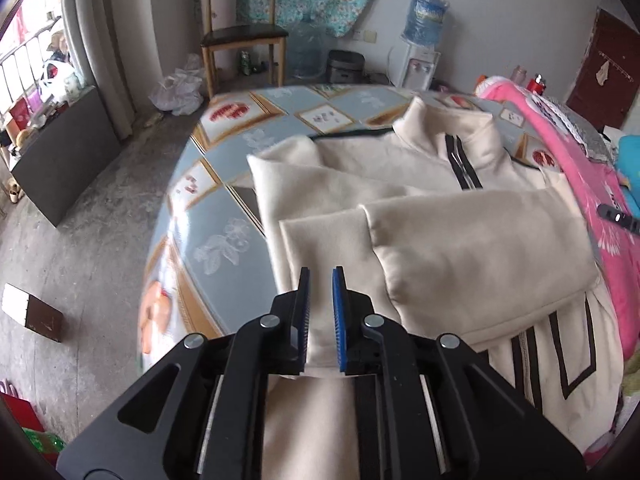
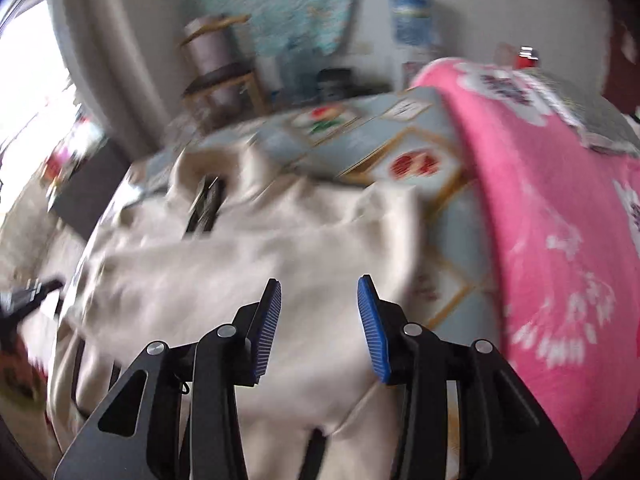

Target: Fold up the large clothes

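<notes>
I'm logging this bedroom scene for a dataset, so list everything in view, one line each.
jacket: 1, cream with dark trim, on the table, sleeves folded across its front
table: 1, blue-grey patterned cover, centre
blanket: 1, pink with white print, right of the table
chair: 1, wood with dark seat, far wall
water dispenser: 1, white with blue bottle, far wall
plastic bag: 1, white, floor by the chair
left gripper: 1, black with blue pads, over the jacket
right gripper: 1, same, open above the jacket

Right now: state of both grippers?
Left gripper: open narrowly, holding nothing, above the cream jacket.
Right gripper: open wide, holding nothing.
</notes>
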